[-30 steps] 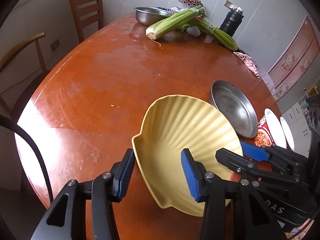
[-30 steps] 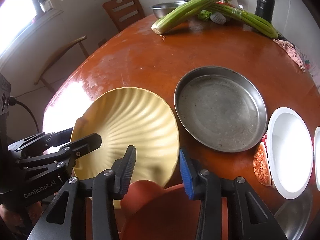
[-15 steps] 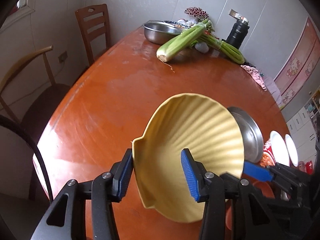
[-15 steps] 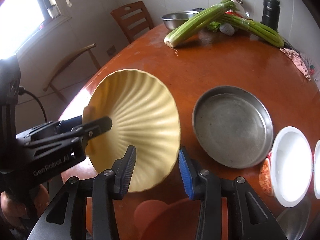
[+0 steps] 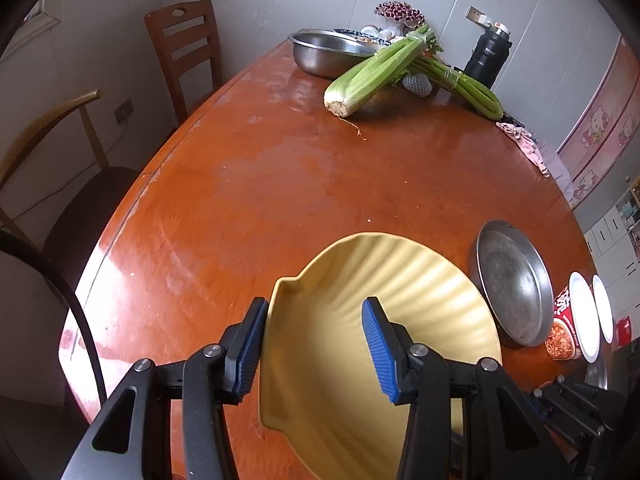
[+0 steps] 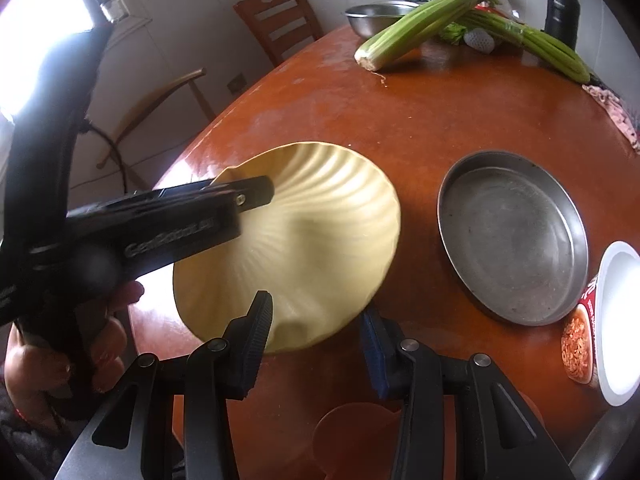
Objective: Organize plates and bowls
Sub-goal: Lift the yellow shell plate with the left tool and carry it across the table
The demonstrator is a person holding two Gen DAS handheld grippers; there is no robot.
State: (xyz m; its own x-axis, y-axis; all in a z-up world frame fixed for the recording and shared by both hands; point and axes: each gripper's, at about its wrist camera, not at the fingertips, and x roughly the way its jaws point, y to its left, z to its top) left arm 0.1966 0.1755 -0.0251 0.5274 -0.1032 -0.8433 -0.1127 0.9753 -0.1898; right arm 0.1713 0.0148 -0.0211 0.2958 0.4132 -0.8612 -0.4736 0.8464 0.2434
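A yellow shell-shaped plate [image 5: 360, 340] is held tilted above the brown table by my left gripper [image 5: 316, 348], whose jaws stand on either side of its rim near the notch. In the right wrist view the plate [image 6: 312, 248] hangs in the air with the left gripper's finger [image 6: 244, 196] over its edge. My right gripper [image 6: 316, 344] is open just below the plate and holds nothing. A round steel pan [image 6: 512, 236] lies flat on the table to the right; it also shows in the left wrist view [image 5: 512, 280].
A noodle cup with a white lid [image 6: 608, 320] stands right of the pan. At the far edge lie celery [image 5: 380, 68], a steel bowl [image 5: 324, 52] and a black flask [image 5: 488, 56]. Chairs [image 5: 184, 52] stand at the left. A reddish-brown dish [image 6: 360, 432] sits below my right gripper.
The left gripper has lifted the yellow plate off the table and tilted it steeply. The right gripper has stayed open and pulled back a little.
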